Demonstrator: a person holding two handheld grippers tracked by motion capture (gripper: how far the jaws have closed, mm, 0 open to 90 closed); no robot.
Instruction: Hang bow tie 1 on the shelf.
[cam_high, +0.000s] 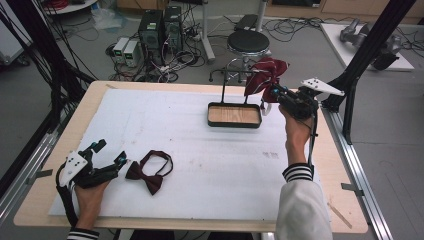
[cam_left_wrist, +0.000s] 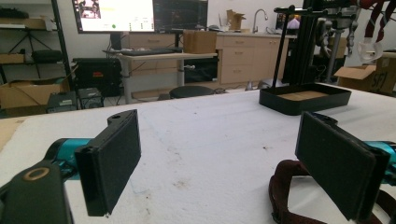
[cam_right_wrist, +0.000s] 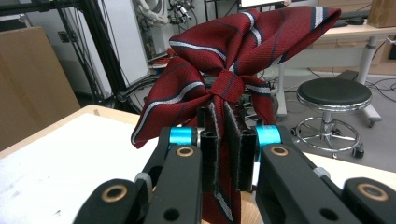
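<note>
A red striped bow tie (cam_high: 266, 74) hangs in the air at the far right, above the black stand (cam_high: 234, 115) with its wooden tray base. My right gripper (cam_high: 280, 93) is shut on it; in the right gripper view the pads (cam_right_wrist: 211, 149) pinch the cloth just below the bow tie's knot (cam_right_wrist: 227, 86). A dark maroon bow tie (cam_high: 149, 172) lies flat on the white mat near the front left. My left gripper (cam_high: 111, 156) rests open on the mat beside it, and the tie's strap (cam_left_wrist: 285, 186) lies under its right pad (cam_left_wrist: 334, 161).
The stand's upright rods and crossbar (cam_high: 235, 75) rise beside the held tie. A round black stool (cam_high: 248, 42) and computer boxes with cables (cam_high: 160, 30) stand on the floor beyond the table. Black frame posts (cam_high: 367, 50) flank the right edge. A white mat (cam_high: 200, 160) covers the tabletop.
</note>
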